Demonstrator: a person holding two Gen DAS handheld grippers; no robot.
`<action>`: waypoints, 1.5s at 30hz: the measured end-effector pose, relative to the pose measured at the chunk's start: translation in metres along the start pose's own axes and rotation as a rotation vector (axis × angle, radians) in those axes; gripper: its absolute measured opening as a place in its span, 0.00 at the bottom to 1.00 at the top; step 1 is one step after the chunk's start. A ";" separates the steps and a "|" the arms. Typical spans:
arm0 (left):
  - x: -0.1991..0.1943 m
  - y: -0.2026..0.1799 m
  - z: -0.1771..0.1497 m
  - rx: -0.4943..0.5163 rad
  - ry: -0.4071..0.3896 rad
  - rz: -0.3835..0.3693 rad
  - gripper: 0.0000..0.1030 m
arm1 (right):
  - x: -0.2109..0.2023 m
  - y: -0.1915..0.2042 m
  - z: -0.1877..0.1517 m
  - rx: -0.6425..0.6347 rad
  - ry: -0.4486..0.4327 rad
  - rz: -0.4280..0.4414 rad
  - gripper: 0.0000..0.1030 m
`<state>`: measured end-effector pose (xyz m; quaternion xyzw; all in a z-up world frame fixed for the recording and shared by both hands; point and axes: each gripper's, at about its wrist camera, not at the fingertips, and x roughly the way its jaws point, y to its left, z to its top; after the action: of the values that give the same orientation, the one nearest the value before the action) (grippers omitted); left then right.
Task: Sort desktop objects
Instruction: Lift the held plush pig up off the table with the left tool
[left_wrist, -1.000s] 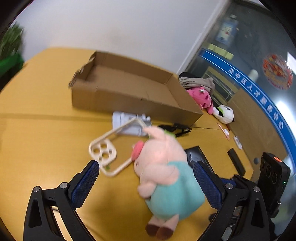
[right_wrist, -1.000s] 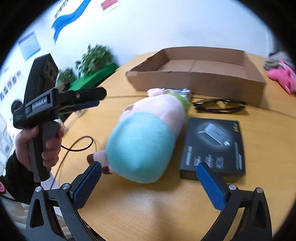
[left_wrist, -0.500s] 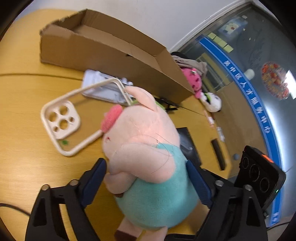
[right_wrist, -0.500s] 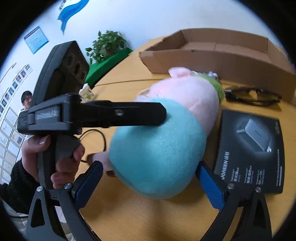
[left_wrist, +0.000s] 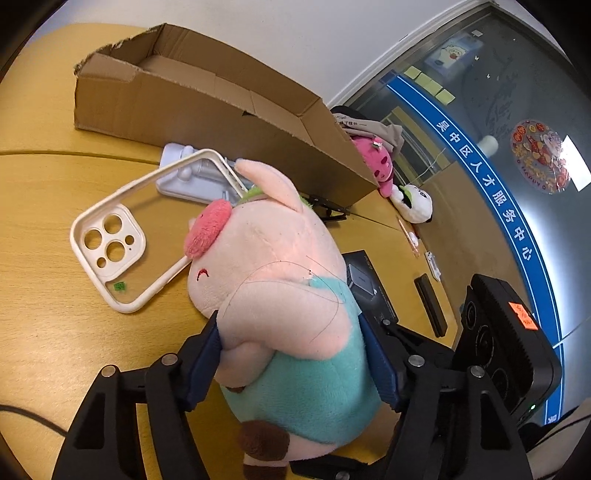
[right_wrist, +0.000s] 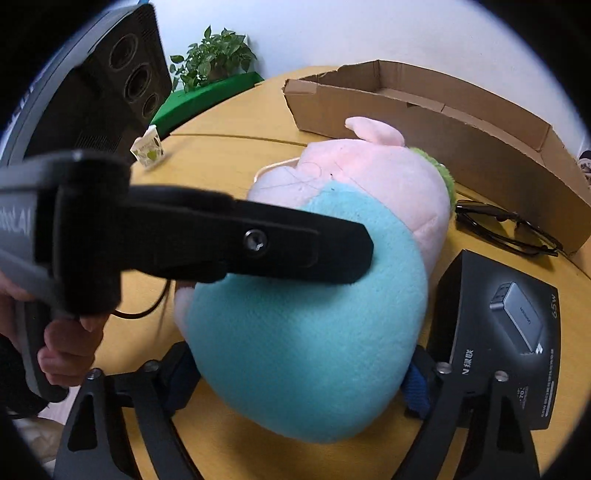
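Observation:
A pink pig plush (left_wrist: 280, 295) in a teal shirt lies on the yellow table. My left gripper (left_wrist: 295, 362) is shut on its body, blue pads pressing both sides. In the right wrist view the plush (right_wrist: 314, 325) fills the space between my right gripper's fingers (right_wrist: 295, 384), which press its teal sides; the left gripper's black finger (right_wrist: 258, 243) crosses over it. An open cardboard box (left_wrist: 207, 96) stands behind, also in the right wrist view (right_wrist: 443, 110).
A cream phone case (left_wrist: 129, 236) and a grey plastic tray (left_wrist: 192, 177) lie left of the plush. A black charger box (right_wrist: 506, 332) sits on the right, black glasses (right_wrist: 506, 229) behind it. Small plush toys (left_wrist: 373, 162) lie beyond the cardboard box.
Both grippers have moved in around the plush and narrowed from wide open until their pads press its body.

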<state>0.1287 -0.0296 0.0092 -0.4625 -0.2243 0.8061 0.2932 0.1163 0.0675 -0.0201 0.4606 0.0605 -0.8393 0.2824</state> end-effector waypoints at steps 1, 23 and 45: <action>-0.002 -0.001 0.001 0.004 0.002 0.005 0.71 | -0.001 0.000 0.000 0.006 -0.004 0.009 0.81; -0.100 -0.099 0.118 0.280 -0.337 0.059 0.71 | -0.104 -0.008 0.111 -0.135 -0.352 0.007 0.80; -0.186 -0.209 0.324 0.650 -0.601 0.083 0.71 | -0.230 -0.057 0.315 -0.267 -0.660 -0.151 0.80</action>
<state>-0.0260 -0.0327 0.4086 -0.1003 -0.0156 0.9445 0.3126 -0.0512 0.0974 0.3358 0.1184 0.1090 -0.9459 0.2816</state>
